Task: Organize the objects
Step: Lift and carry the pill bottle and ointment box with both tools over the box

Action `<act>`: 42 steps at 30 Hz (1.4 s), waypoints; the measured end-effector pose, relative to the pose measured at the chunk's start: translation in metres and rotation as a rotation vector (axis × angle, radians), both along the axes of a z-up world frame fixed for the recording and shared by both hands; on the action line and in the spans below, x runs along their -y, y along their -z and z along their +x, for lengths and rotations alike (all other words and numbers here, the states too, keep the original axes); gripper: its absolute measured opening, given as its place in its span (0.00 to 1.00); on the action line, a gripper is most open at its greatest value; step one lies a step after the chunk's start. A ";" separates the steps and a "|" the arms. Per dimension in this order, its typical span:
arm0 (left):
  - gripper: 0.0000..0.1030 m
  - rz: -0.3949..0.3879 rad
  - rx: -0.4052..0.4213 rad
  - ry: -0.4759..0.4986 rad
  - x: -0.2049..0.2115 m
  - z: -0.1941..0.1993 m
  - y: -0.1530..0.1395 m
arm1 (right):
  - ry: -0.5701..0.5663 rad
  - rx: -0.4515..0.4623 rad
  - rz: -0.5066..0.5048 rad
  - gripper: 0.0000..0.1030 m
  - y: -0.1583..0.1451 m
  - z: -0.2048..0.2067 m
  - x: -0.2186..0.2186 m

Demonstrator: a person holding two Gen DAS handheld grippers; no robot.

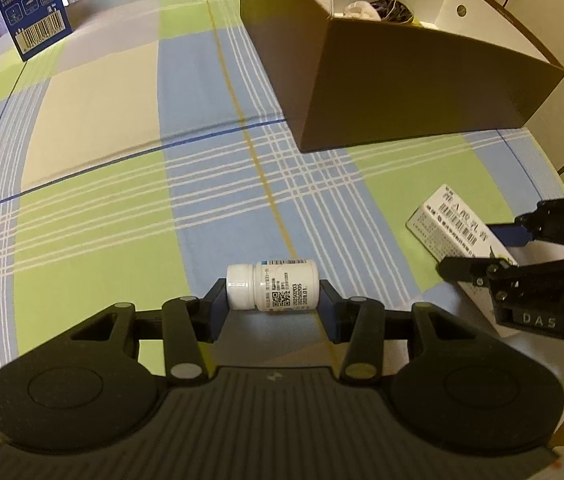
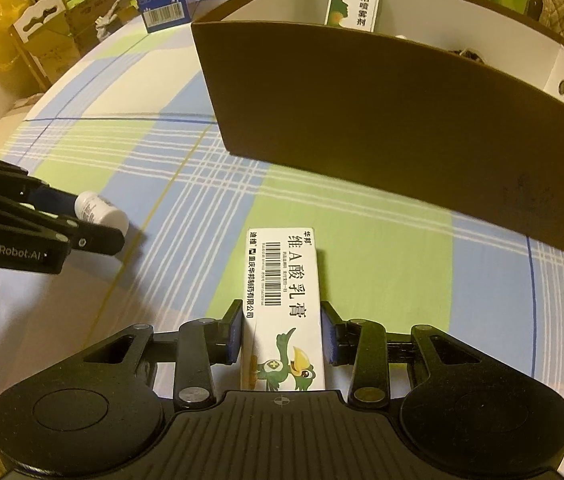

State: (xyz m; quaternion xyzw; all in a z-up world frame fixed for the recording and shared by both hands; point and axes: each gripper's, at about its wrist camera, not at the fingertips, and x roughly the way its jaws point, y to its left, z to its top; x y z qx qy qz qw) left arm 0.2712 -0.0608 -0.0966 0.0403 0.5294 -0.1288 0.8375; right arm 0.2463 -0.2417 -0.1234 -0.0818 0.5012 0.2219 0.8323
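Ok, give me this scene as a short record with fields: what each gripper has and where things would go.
left gripper: fingers on either end of the small white pill bottle, lying on its side
right gripper: fingers at both sides of the flat white medicine carton
surface: checked blue-green cloth
container: open brown cardboard box, white carton standing inside

Each camera sits just behind its gripper, looking low and forward over the table [image 1: 94, 128]; both views share the brown box [image 2: 382, 120] ahead.
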 end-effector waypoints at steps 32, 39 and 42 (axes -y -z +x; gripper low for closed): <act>0.40 -0.036 0.220 0.020 0.083 0.013 -0.096 | 0.060 0.210 0.174 0.34 -0.125 0.008 0.094; 0.40 -0.025 0.257 0.019 0.106 0.043 -0.107 | 0.092 0.268 0.178 0.34 -0.145 0.044 0.114; 0.40 -0.016 0.265 0.009 0.114 0.059 -0.108 | 0.108 0.285 0.177 0.34 -0.151 0.061 0.123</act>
